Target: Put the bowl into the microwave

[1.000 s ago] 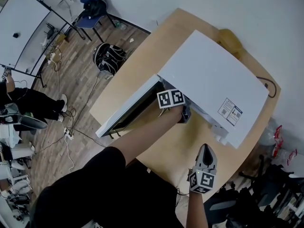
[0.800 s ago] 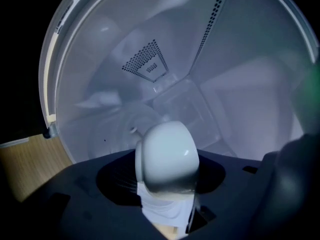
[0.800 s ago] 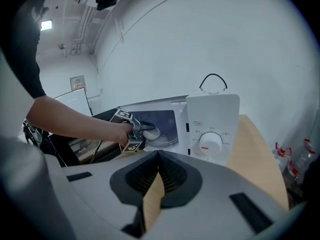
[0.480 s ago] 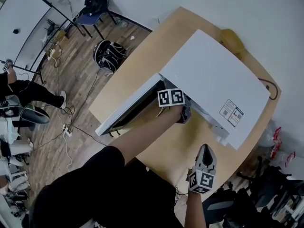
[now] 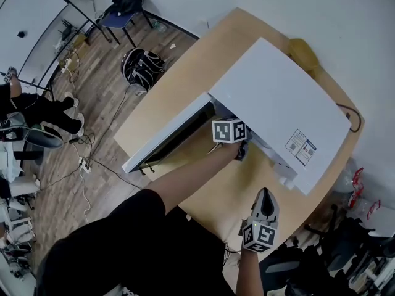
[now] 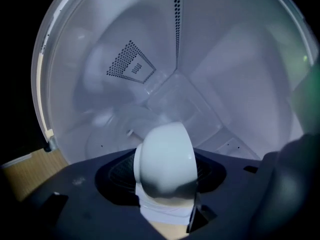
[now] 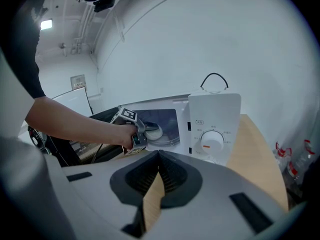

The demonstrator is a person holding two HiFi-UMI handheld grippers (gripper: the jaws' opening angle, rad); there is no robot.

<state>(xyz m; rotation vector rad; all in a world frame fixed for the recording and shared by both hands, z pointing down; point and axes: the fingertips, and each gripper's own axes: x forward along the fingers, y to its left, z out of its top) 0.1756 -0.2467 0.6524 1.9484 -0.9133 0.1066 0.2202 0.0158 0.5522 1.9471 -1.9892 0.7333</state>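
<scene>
Looks nearly done: white bowl (image 6: 165, 156) is inside the open microwave (image 5: 278, 97), lower centre of the left gripper view, pinched in the left gripper (image 6: 165, 204) whose jaws have just been opening, so release and withdrawal remain; right gripper (image 5: 265, 196) waits lower right, jaws together, empty.

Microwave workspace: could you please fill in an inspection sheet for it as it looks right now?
Surface: round wooden table.
Job's things: white microwave, door open; white bowl inside the cavity.
Clutter: tan object behind the microwave.
Grippers: left tongs in the cavity, on the bowl, jaws have just been opening; right tongs shut, empty, near the table's edge.
Cables: black lead behind the microwave; floor cables, power strip.
Surroundings: backpack, blue chair.
</scene>
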